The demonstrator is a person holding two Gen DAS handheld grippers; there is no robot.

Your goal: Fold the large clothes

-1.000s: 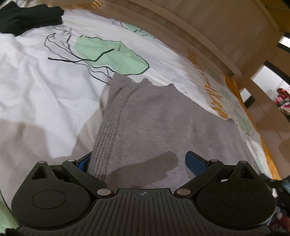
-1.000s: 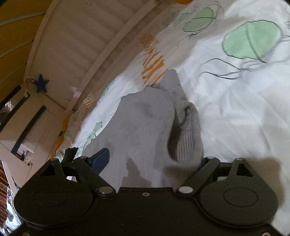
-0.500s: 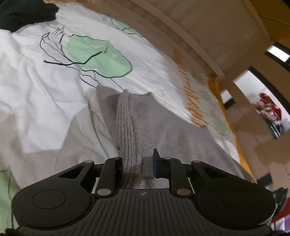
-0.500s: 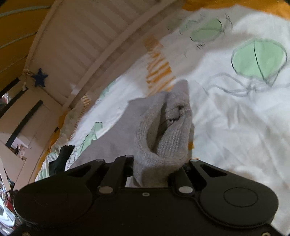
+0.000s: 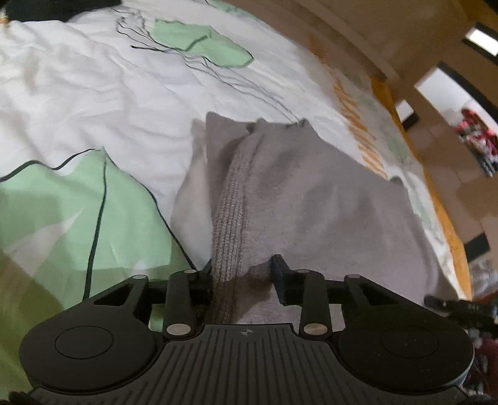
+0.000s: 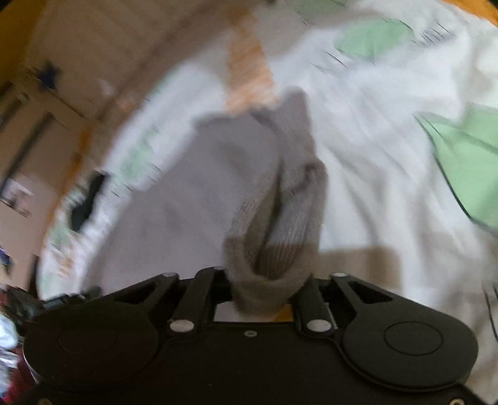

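A grey knitted garment (image 5: 298,193) lies on a white bed cover with green and black prints (image 5: 93,102). My left gripper (image 5: 241,274) is shut on its ribbed hem (image 5: 230,212), which rises bunched between the fingers. In the right wrist view, which is blurred, the same garment (image 6: 193,187) stretches ahead and my right gripper (image 6: 269,286) is shut on a rolled ribbed edge (image 6: 280,243), lifted off the cover (image 6: 373,155).
A wooden bed frame (image 5: 358,40) runs along the far side of the bed. A dark garment (image 5: 56,7) lies at the far left of the cover. A doorway and clutter (image 5: 476,140) show beyond the bed's end.
Both grippers went from open over the garment to shut on its ribbed edge. They have since lifted the edge and pulled it back toward me.
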